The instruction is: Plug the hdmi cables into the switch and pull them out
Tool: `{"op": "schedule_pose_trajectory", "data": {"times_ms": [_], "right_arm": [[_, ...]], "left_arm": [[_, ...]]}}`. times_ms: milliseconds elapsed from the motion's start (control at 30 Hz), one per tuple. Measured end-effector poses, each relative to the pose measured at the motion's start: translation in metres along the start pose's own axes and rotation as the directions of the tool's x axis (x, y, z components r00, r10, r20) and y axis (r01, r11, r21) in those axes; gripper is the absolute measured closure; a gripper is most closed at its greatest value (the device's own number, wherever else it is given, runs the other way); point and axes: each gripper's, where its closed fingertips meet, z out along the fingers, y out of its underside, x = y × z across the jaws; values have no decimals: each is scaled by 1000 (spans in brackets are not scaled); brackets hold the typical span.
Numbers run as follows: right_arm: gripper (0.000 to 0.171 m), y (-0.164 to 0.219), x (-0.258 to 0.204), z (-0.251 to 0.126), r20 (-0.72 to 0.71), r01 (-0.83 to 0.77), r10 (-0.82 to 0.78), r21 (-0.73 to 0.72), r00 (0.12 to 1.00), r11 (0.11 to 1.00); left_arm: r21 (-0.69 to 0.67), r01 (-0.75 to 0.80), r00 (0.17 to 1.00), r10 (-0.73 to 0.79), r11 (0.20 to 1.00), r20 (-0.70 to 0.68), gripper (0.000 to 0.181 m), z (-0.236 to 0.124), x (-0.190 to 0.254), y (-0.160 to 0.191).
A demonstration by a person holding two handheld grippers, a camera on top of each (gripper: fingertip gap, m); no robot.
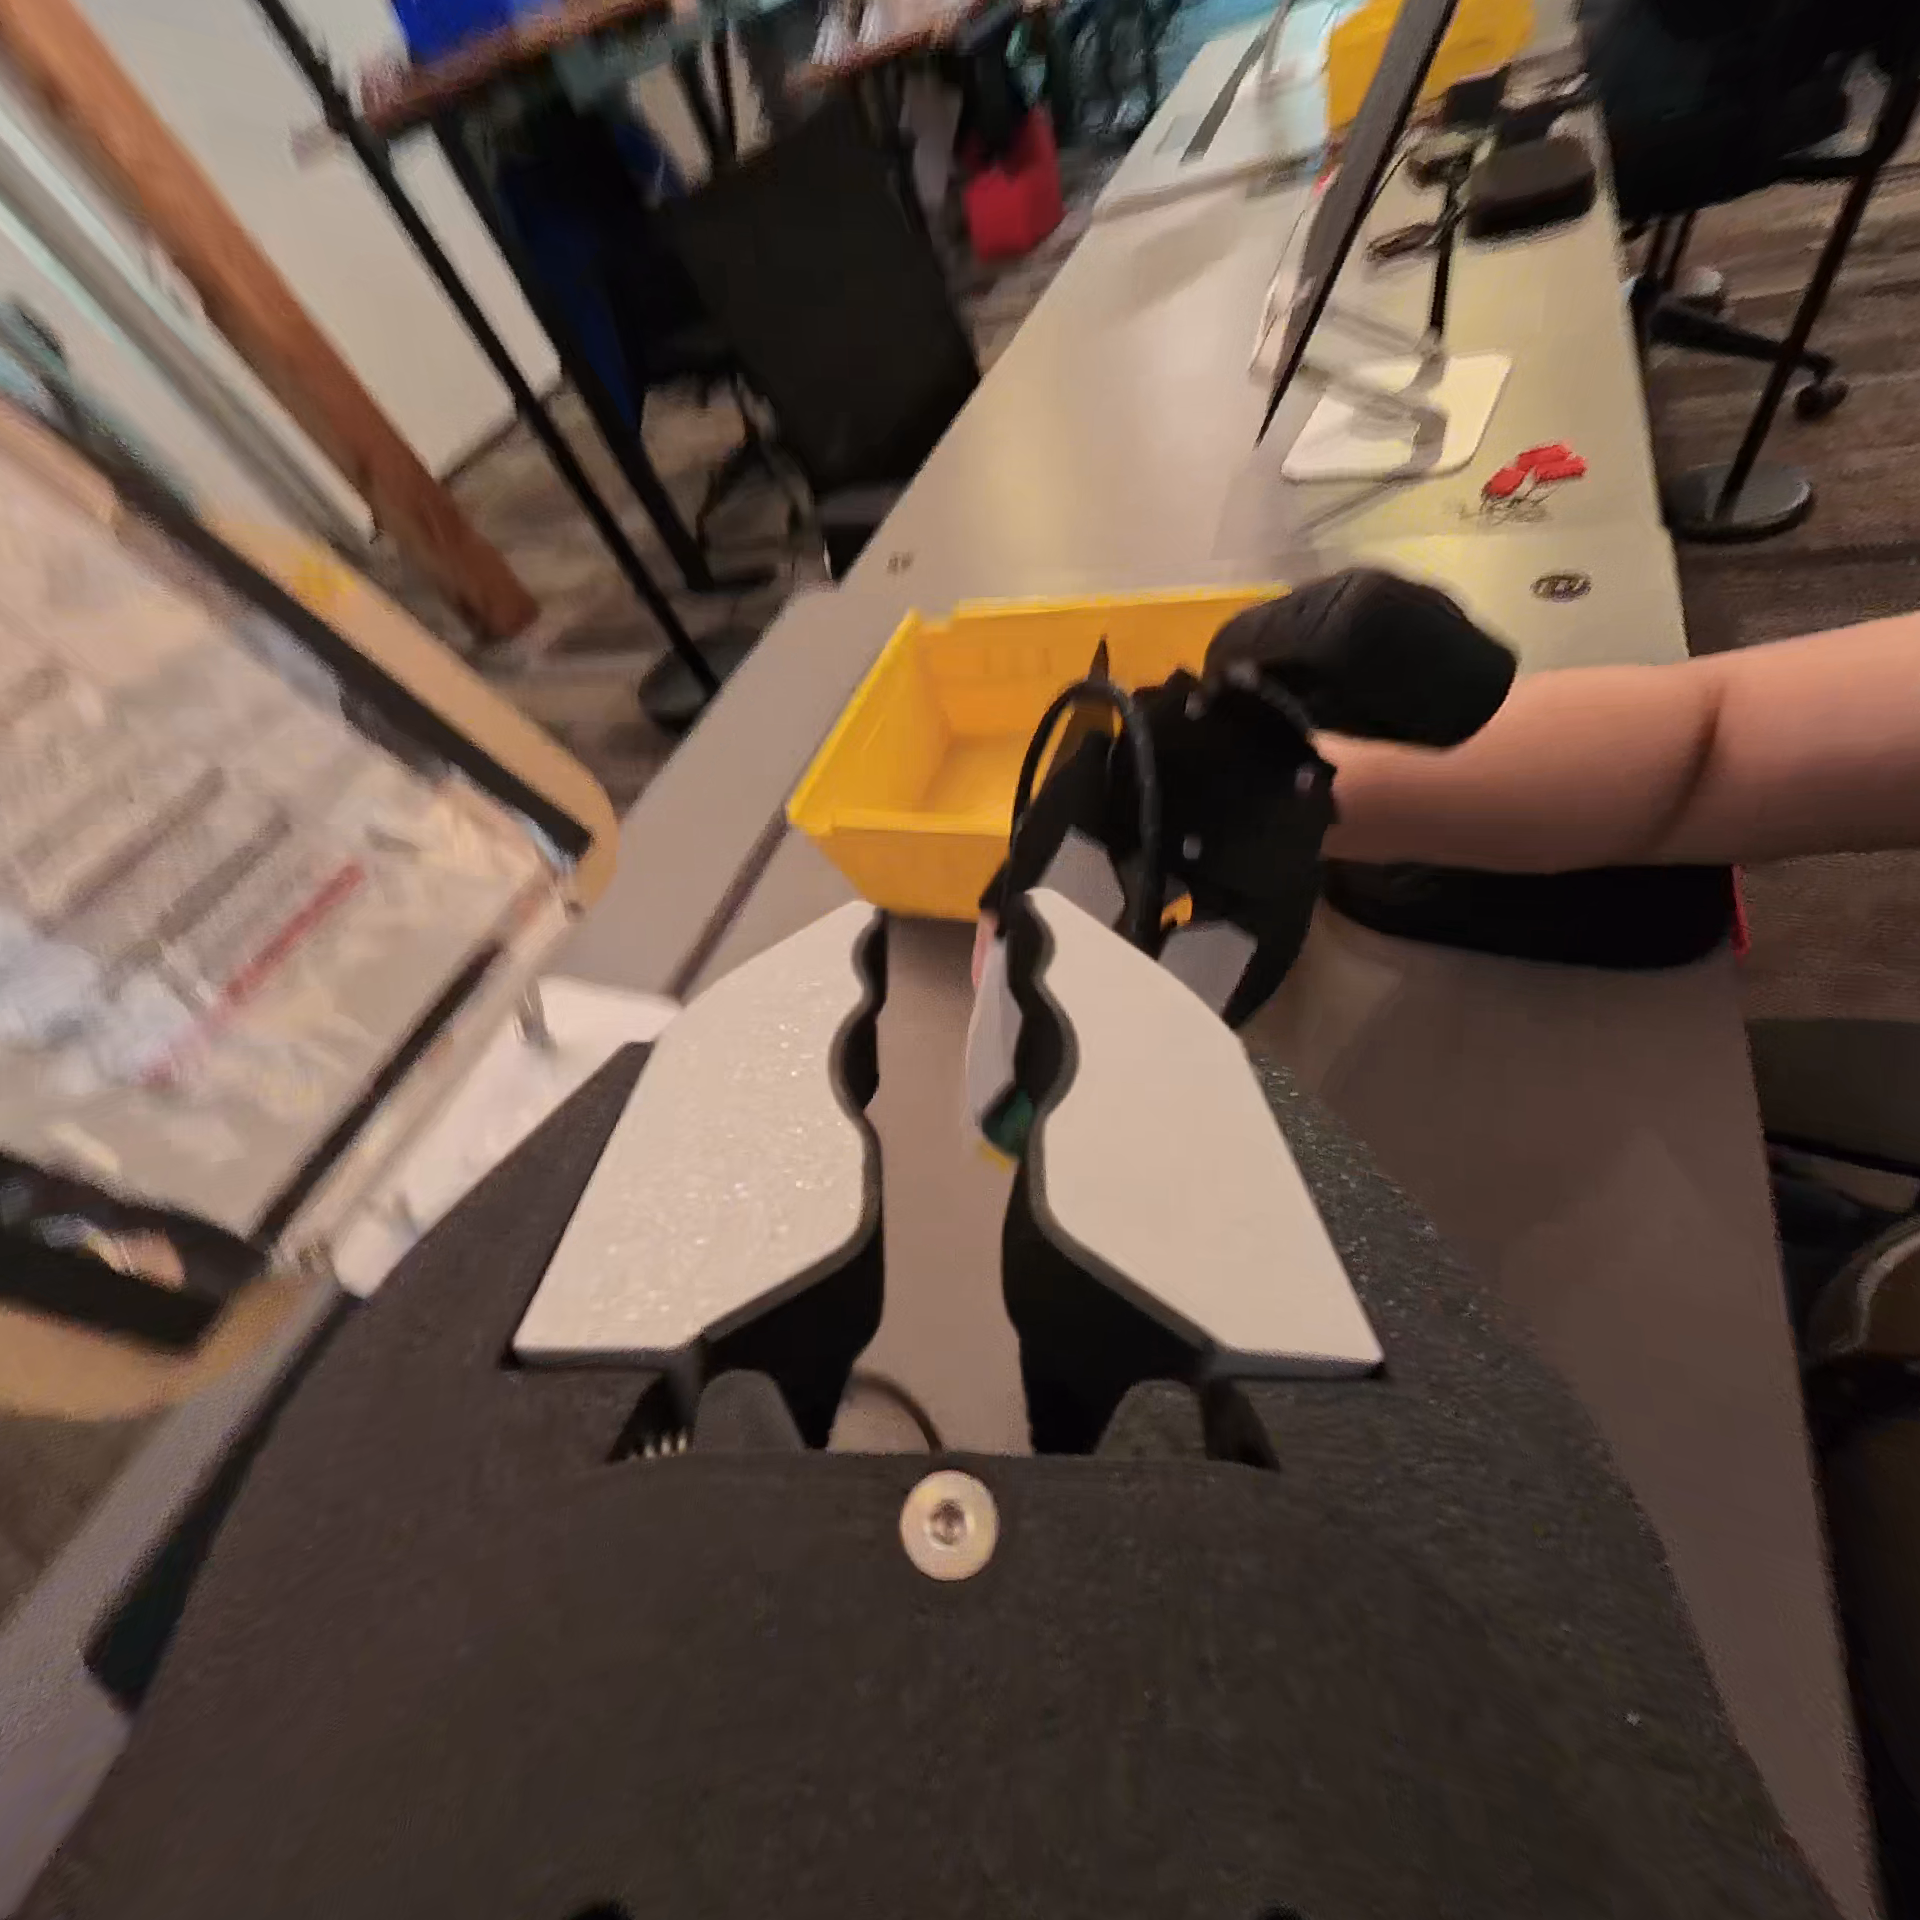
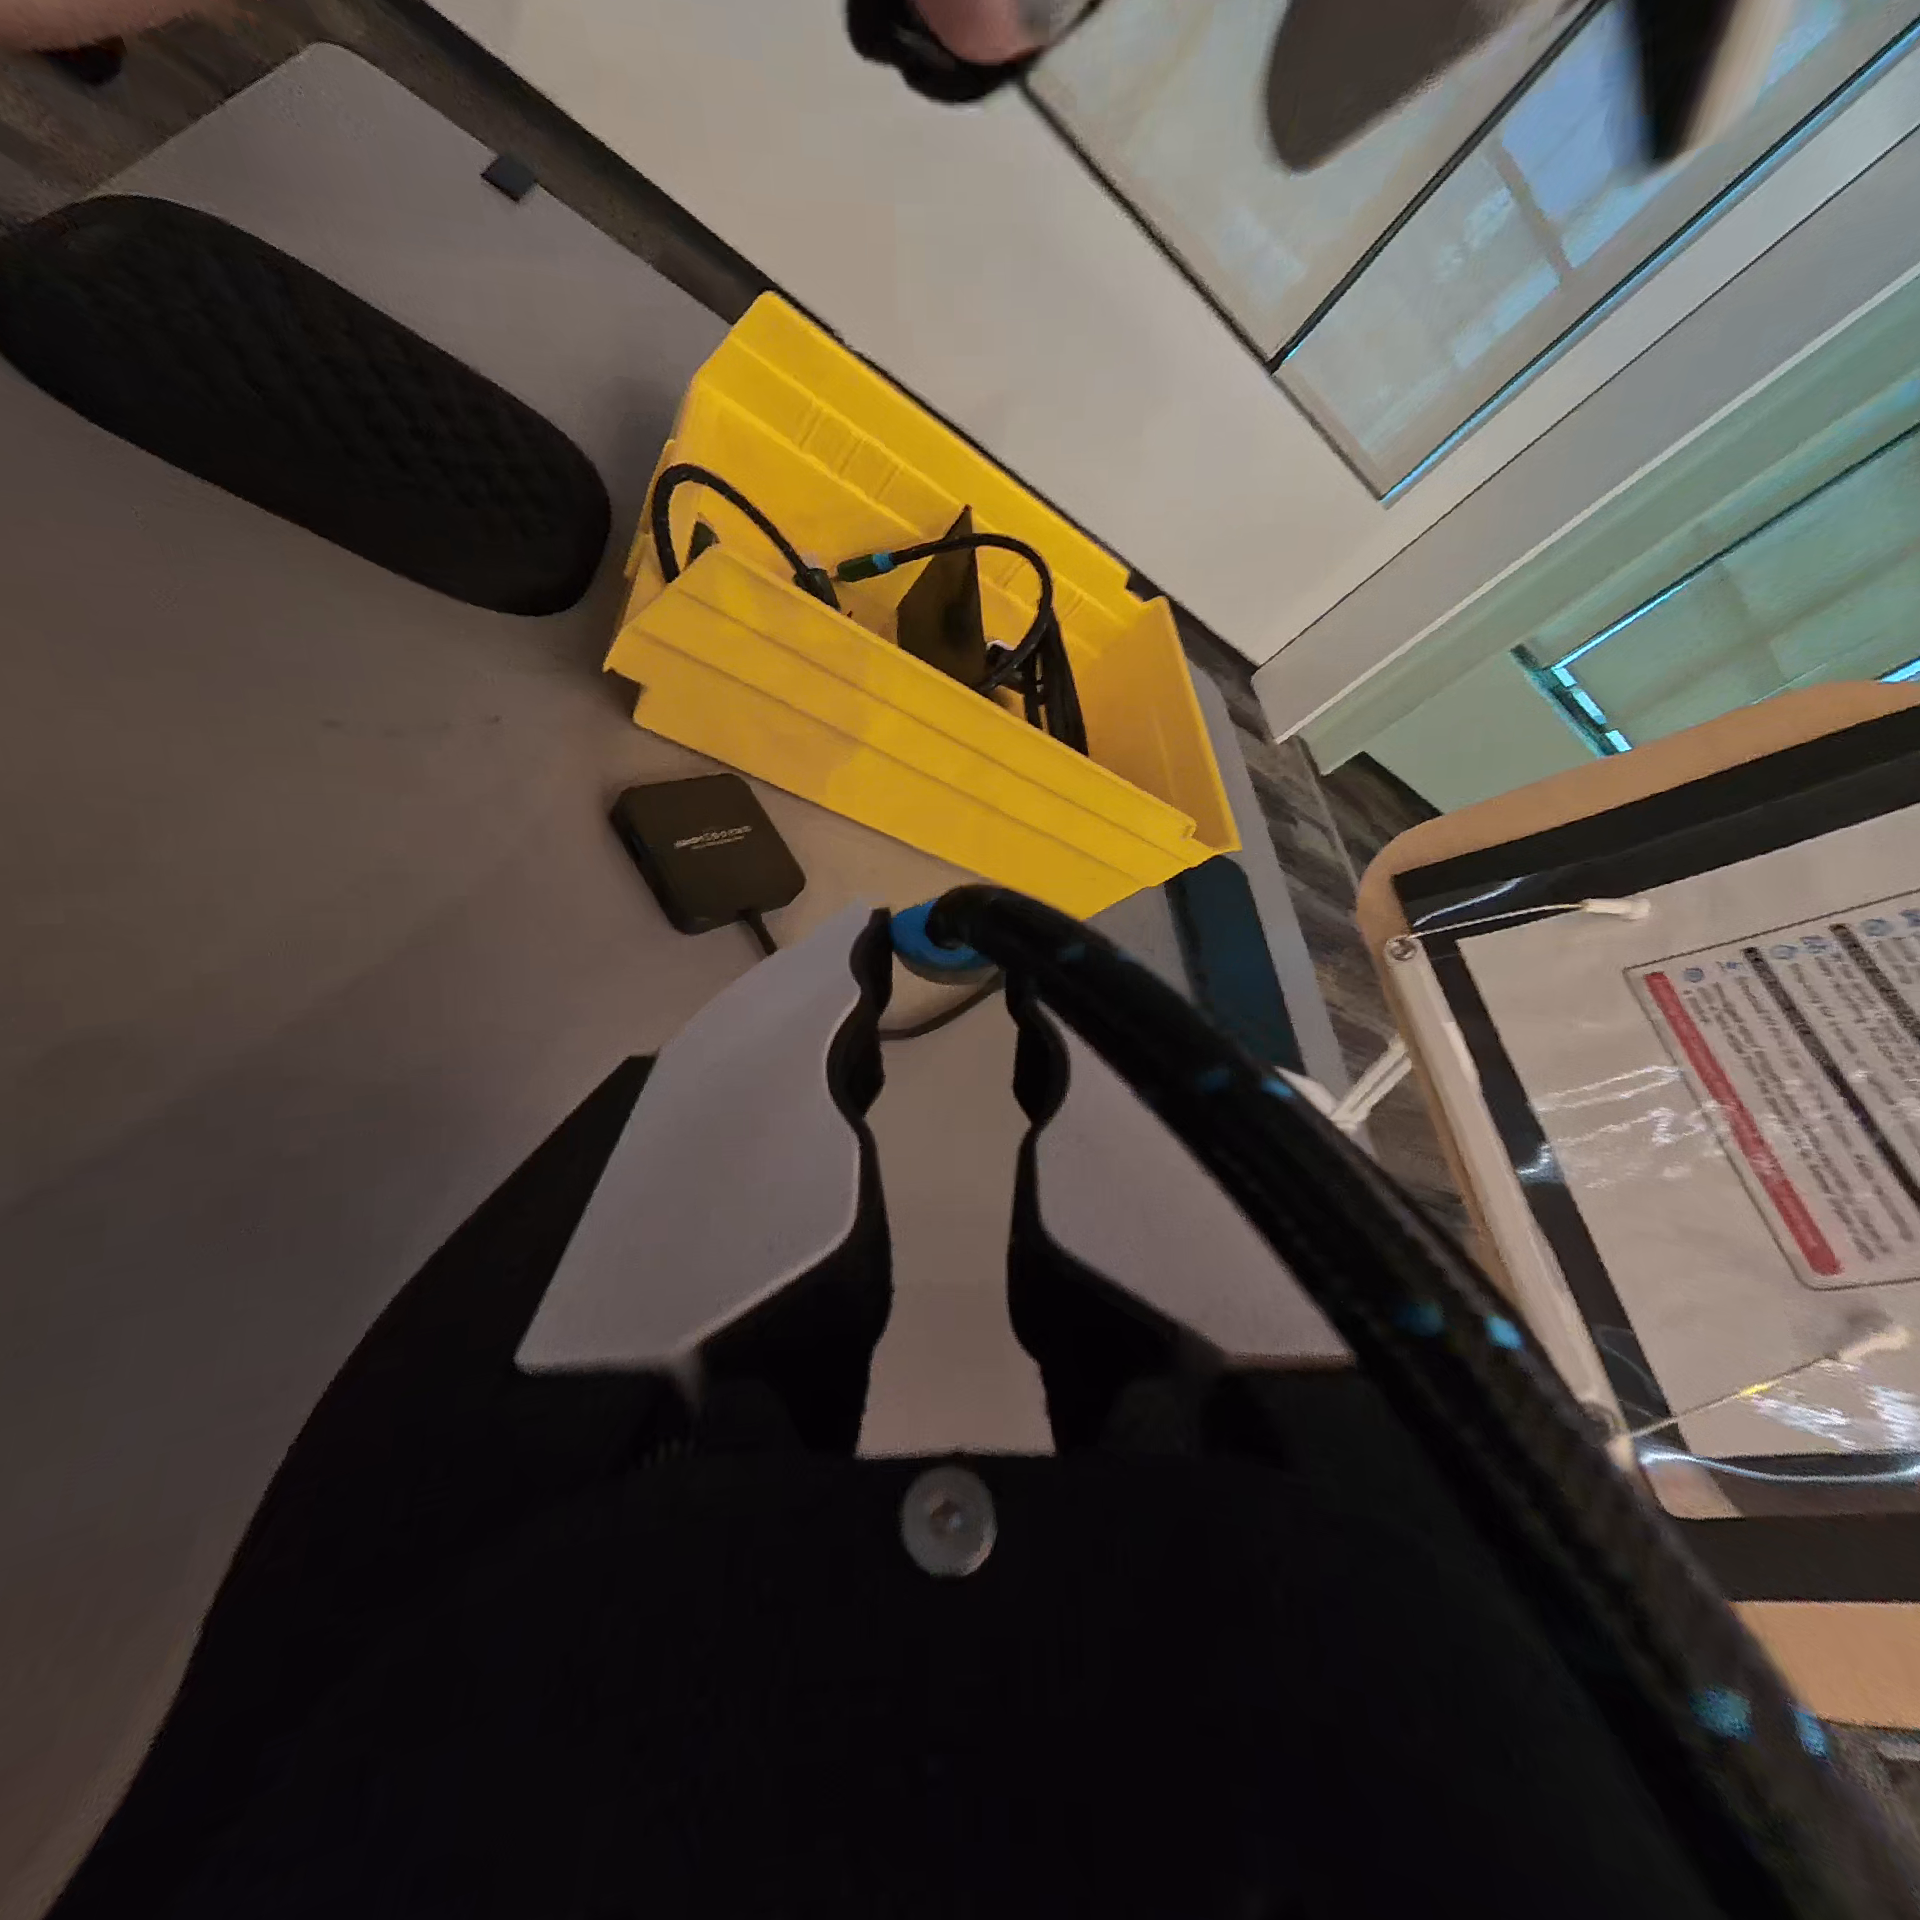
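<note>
My right gripper (image 2: 935, 961) is shut on the plug of a black braided HDMI cable (image 2: 1299, 1195), which has a blue collar and trails off to the lower right. The small black switch (image 2: 707, 847) lies flat on the grey table just left of the fingertips. More black cables with green ends (image 2: 997, 623) lie in a yellow bin (image 2: 914, 748). In the left wrist view my left gripper (image 1: 948, 920) is open. A black cable (image 1: 1039, 831) with a white tag (image 1: 987, 997) hangs between its fingers. The right gripper (image 1: 1195, 956), held by a gloved hand, points down in front of the bin (image 1: 935, 748).
A black padded rest (image 2: 291, 416) lies on the table beside the bin. A framed board wrapped in clear plastic (image 2: 1662, 1143) stands at the table's edge. Farther along the table are a monitor stand (image 1: 1392, 416) and small red items (image 1: 1532, 473). Chairs and black poles stand beyond. From the right gripper's tips to the small black switch (image 2: 707, 847) is close to 20 cm.
</note>
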Motion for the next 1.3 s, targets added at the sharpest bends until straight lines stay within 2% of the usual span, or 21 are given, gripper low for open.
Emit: {"op": "schedule_pose_trajectory", "data": {"times_ms": [33, 67, 133, 300, 433, 567, 633, 733, 867, 1033, 1233, 1300], "right_arm": [[149, 4, -2, 1, 21, -11, 11, -25, 1000, 1000], [149, 7, -3, 1, 43, -22, 24, -49, 999, 999], [151, 13, -10, -1, 116, -54, 63, -77, 991, 996], [149, 40, -22, 1, 206, -234, 289, -256, 935, 938], [149, 67, -37, 9, 185, -352, 456, -414, 871, 840], [150, 95, -54, 19, 126, -458, 609, -545, 783, 702], [150, 107, -57, 24, 91, -477, 631, -575, 770, 664], [150, 118, -55, 28, 49, -519, 663, -580, 747, 628], [147, 126, -52, 25, 2, -565, 705, -596, 710, 571], [131, 123, -65, 13, 17, -574, 791, -679, 611, 458], [132, 93, -56, 3, 85, -590, 792, -621, 604, 516], [132, 86, -52, 3, 104, -609, 799, -591, 593, 529]], "left_arm": [[-81, 61, 998, -60, 995, 19, 158, -1, -1, 21], [-168, 124, 992, -117, 978, 50, 153, -1, -1, 46], [-314, 227, 973, -200, 922, 115, 127, -2, 6, 100], [-482, 357, 930, -255, 800, 265, 127, 4, 26, 211], [-628, 367, 917, -150, 686, 370, 123, 8, 17, 263], [-704, 364, 911, -76, 610, 405, 123, 12, 14, 271], [-710, 356, 914, -70, 608, 399, 124, 17, 16, 270], [-747, 384, 896, -25, 543, 443, 115, 13, 6, 282], [-745, 479, 870, -141, 464, 472, 101, 15, 10, 297], [-723, 573, 820, -262, 385, 510, 98, 17, 12, 302], [-767, 539, 842, -260, 348, 473, 96, 17, 12, 302], [-787, 512, 858, -240, 344, 454, 100, 15, 12, 301]]}}
